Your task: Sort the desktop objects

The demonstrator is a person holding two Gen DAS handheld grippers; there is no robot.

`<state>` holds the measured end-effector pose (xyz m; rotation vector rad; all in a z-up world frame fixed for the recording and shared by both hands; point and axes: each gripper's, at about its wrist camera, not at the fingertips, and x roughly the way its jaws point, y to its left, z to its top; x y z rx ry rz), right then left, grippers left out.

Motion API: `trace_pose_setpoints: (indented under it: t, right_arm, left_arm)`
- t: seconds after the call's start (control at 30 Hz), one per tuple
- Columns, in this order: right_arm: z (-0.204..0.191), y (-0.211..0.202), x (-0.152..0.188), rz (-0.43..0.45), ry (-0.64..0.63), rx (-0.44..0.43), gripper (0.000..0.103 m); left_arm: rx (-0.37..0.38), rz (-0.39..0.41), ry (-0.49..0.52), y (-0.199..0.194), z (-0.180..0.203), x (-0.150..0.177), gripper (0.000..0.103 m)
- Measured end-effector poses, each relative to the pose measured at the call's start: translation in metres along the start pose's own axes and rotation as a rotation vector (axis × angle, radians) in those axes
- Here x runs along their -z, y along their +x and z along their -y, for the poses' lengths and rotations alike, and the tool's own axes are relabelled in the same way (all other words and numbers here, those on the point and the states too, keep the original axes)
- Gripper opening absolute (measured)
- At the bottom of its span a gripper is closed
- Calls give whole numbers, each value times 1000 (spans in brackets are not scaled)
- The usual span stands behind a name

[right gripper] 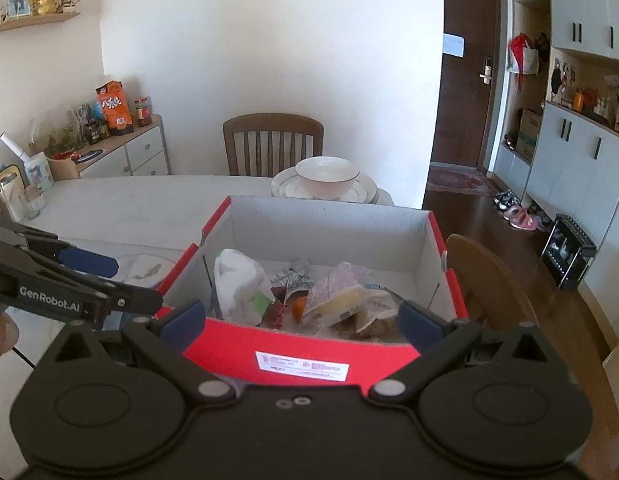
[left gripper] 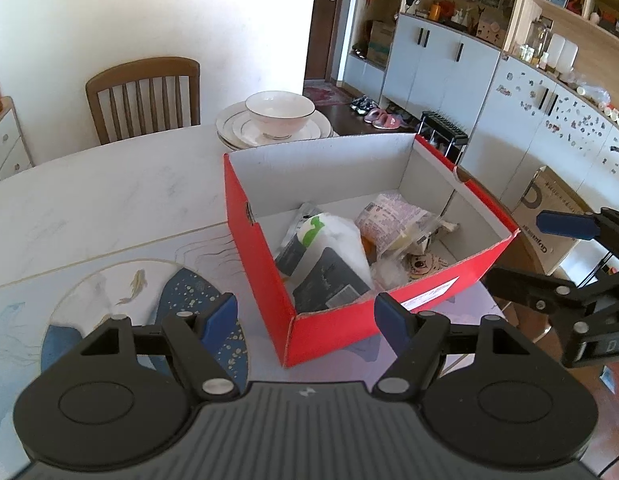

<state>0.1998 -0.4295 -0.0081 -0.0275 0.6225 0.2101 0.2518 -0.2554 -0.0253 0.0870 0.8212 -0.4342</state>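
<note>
A red cardboard box [left gripper: 261,264] with a white inside stands on the table; it also shows in the right wrist view [right gripper: 297,344]. It holds several items: a white plastic bag [left gripper: 341,236], a dark packet [left gripper: 329,284], a pink-printed snack packet [left gripper: 393,216] and an orange thing [right gripper: 298,307]. My left gripper [left gripper: 307,320] is open and empty, just before the box's near corner. My right gripper [right gripper: 303,320] is open and empty, at the box's near wall. The right gripper also shows at the right edge of the left wrist view [left gripper: 565,264].
A white bowl [left gripper: 279,114] sits on stacked plates [left gripper: 229,124] behind the box. A placemat with fish [left gripper: 121,292] lies at the left. Wooden chairs stand behind the table [left gripper: 143,96] and at its right [right gripper: 489,280]. Jars stand at the table's far left [right gripper: 29,200].
</note>
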Motion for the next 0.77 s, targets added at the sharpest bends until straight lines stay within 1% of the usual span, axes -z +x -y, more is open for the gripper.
trace_pose_setpoints:
  t: [0.2,0.57,0.77]
  right_arm:
    - [-1,-2,5,-4,20,4,103]
    - [-2,-2,11,-16,38,11,103]
    - [-3,-3,13,-22,48,13,103]
  left_arm:
    - [-3,-14,12,1,1,3,75]
    - [-13,-7,55,0,8,6,75]
    - [-20,-9,59,-2,7,8,75]
